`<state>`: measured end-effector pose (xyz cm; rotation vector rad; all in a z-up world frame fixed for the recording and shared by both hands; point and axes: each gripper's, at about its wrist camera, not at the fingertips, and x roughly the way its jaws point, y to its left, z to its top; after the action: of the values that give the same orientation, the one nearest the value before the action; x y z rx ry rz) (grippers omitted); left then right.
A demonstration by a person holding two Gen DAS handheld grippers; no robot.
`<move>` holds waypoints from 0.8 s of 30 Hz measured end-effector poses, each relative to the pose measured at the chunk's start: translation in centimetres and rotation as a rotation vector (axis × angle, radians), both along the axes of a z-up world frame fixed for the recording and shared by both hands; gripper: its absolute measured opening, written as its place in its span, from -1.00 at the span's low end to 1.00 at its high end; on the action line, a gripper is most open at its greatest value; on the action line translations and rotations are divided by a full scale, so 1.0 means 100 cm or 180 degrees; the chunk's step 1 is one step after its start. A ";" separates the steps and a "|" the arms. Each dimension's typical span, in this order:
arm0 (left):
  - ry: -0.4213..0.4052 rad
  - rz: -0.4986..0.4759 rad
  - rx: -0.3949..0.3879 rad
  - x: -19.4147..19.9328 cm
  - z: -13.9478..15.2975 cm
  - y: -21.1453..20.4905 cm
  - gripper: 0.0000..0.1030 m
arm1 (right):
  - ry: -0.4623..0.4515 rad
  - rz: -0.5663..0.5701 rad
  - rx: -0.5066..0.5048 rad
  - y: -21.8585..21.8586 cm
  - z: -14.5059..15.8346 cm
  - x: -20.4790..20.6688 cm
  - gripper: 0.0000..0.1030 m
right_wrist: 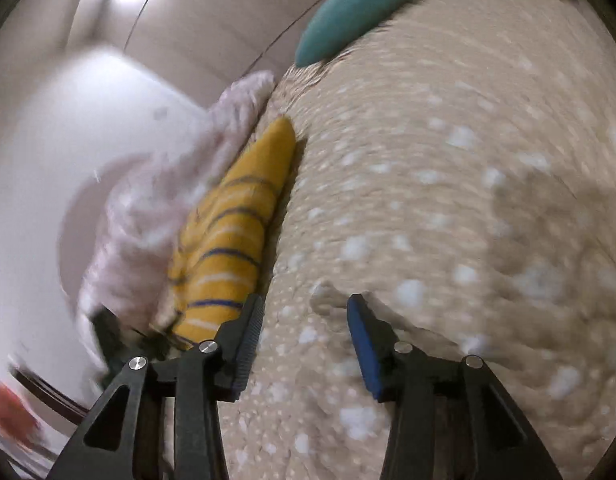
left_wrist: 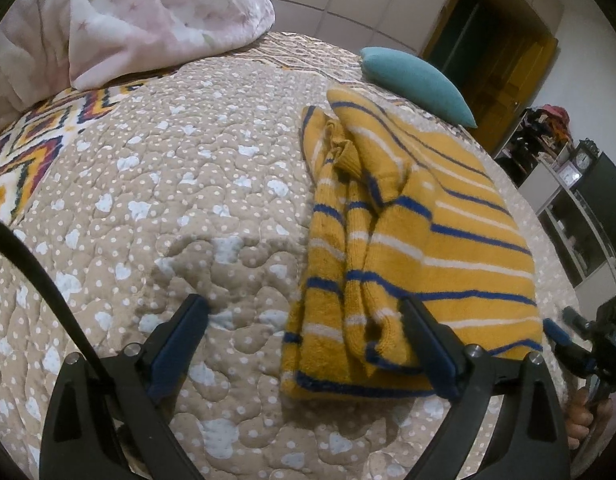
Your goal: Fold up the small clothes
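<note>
the yellow striped sweater (left_wrist: 420, 236) lies folded on the bed's quilted bedspread (left_wrist: 179, 184), a beige cover with pale blue and white spots. it forms a long stack with blue and white stripes running across it, and a ribbed cuff shows among the folds at the far end. a teal cushion (left_wrist: 416, 80) sits just beyond the sweater, and a pink floral duvet (left_wrist: 147, 12) is bunched at the far left of the bed.

the left hand-held gripper (left_wrist: 303, 340) has its jaws spread wide apart and holds nothing; its left finger is over bare bedspread and its right finger (left_wrist: 428, 344) is in front of the sweater's near corner, though touch cannot be told. the right hand-held gripper (left_wrist: 584, 344) appears at the right edge of that view with part of a hand below it.

the right wrist view is blurred. there the right hand-held gripper (right_wrist: 305, 344) has its jaws partly apart with only bedspread (right_wrist: 448, 200) between them, and the sweater (right_wrist: 231, 236) lies off to its left, beside the duvet (right_wrist: 147, 216), with the teal cushion (right_wrist: 348, 12) farther off
</note>
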<state>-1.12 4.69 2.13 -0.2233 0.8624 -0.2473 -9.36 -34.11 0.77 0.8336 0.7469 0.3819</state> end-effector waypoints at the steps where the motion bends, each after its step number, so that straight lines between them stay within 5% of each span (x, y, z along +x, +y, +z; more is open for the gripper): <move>1: 0.0004 -0.0002 0.0022 0.000 0.000 -0.001 0.86 | -0.0048 -0.0032 0.0143 -0.006 -0.004 -0.002 -0.13; 24: 0.0034 0.0022 0.0193 -0.004 0.002 -0.006 0.88 | -0.0060 -0.0093 -0.0520 0.029 0.002 0.002 -0.12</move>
<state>-1.47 4.05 2.31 -0.1711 0.8782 -0.2134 -9.18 -31.25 1.01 0.6855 0.7375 0.2981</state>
